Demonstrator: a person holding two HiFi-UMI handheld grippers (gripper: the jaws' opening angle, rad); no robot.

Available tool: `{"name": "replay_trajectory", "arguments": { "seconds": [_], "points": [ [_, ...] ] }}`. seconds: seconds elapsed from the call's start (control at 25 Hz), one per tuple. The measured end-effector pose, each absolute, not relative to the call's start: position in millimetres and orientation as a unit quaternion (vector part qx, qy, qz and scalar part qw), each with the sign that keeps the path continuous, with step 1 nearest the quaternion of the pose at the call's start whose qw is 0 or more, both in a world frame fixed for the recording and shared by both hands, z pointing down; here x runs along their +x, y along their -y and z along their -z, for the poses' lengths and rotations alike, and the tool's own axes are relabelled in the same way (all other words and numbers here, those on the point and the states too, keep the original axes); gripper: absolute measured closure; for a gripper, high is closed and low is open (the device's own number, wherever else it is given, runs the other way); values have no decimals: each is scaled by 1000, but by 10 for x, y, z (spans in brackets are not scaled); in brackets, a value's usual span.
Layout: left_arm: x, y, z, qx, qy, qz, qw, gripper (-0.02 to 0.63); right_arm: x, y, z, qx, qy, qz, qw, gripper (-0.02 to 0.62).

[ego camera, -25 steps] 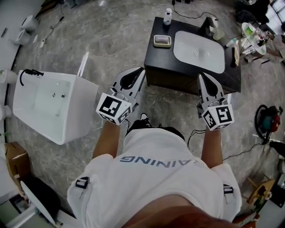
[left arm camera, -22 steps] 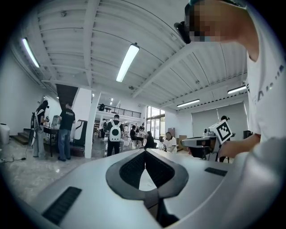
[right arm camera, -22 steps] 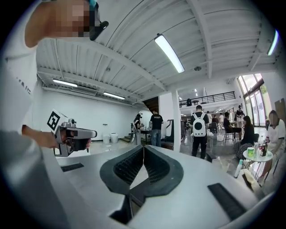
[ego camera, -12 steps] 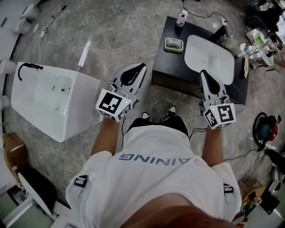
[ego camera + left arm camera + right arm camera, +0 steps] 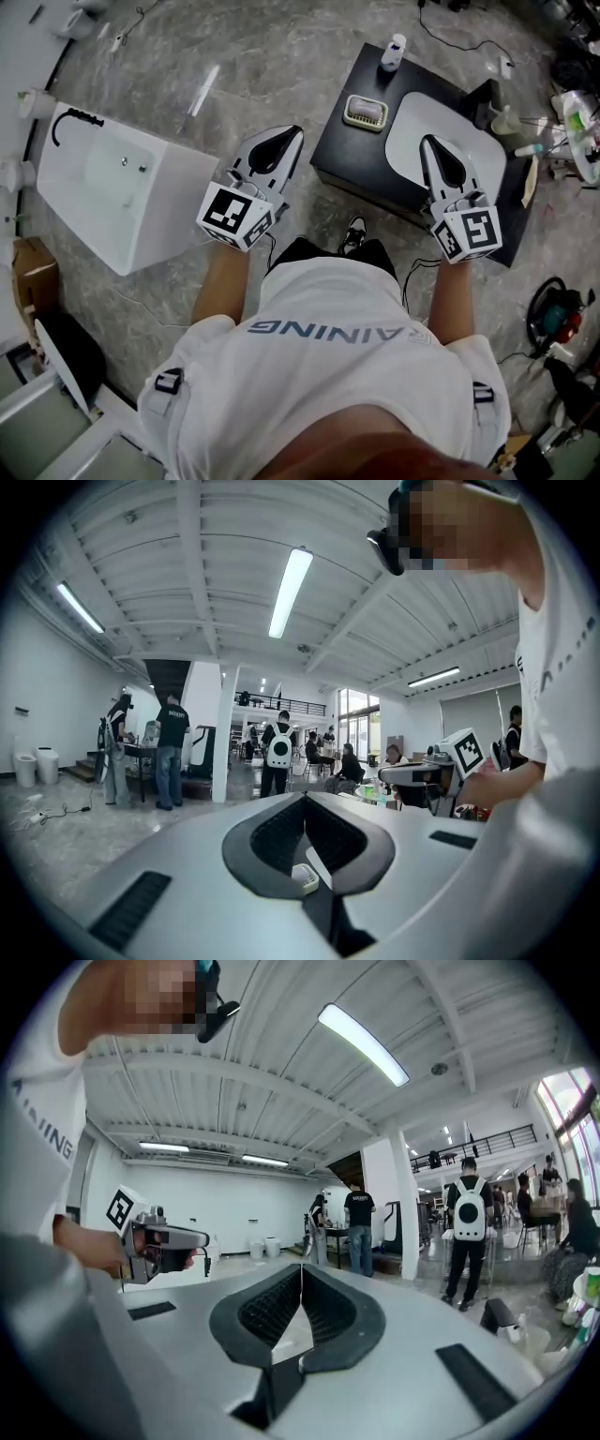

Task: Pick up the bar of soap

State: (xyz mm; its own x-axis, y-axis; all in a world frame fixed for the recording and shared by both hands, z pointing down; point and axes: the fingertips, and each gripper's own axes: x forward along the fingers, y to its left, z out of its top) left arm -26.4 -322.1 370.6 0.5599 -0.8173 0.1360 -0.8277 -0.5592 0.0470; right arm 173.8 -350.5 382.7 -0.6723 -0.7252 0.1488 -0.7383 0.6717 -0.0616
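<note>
Head view, from my remote seat: the left gripper (image 5: 291, 137) and the right gripper (image 5: 427, 142) are held out ahead of the person's white shirt (image 5: 328, 375), both facing a black tabletop (image 5: 349, 161). The bar of soap (image 5: 366, 110) lies in a pale dish (image 5: 346, 113) on that tabletop, just left of the white basin (image 5: 410, 122). It is untouched, farther out than both grippers and between their 2 lines. A white pump bottle (image 5: 394, 52) stands near the tabletop's far edge, beyond the dish.

The left gripper hangs over the grey marble floor (image 5: 234, 66), between the tabletop's near corner and a white bathtub (image 5: 103, 202). The right gripper shows over the basin. 1 shoe (image 5: 354, 229) peeks out below the tabletop's near edge.

In the left gripper view I see the 2 fingers (image 5: 272, 834) meeting at their tips, with nothing clamped. The right gripper view shows the same: fingers (image 5: 330, 1309) pressed together at the tips, empty. Both gripper views look across an open hall where several people (image 5: 171, 750) stand well away.
</note>
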Motion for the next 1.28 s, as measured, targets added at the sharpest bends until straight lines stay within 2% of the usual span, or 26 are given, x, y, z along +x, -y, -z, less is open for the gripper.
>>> {"name": "replay_trajectory", "arguments": {
  "seconds": [0.12,0.4,0.76,1.0,1.28],
  "points": [
    [-90,3374,-3766,873,480,-56,61,597,1919,3751,-3956,373,924,-73,44,580],
    [-84,3539,-3877,860,499,-66,78,597,1833,4056,-4201,341,933,-78,80,580],
    [-330,3617,-4118,860,498,-73,89,597,1288,4332,-4642,290,920,-10,264,572],
    [-574,3610,-4263,848,513,-62,115,597,921,4641,-5239,219,907,4,359,449],
    [-854,3587,-4407,828,540,-63,137,597,752,4824,-6224,107,856,8,505,422]
  ]
}}
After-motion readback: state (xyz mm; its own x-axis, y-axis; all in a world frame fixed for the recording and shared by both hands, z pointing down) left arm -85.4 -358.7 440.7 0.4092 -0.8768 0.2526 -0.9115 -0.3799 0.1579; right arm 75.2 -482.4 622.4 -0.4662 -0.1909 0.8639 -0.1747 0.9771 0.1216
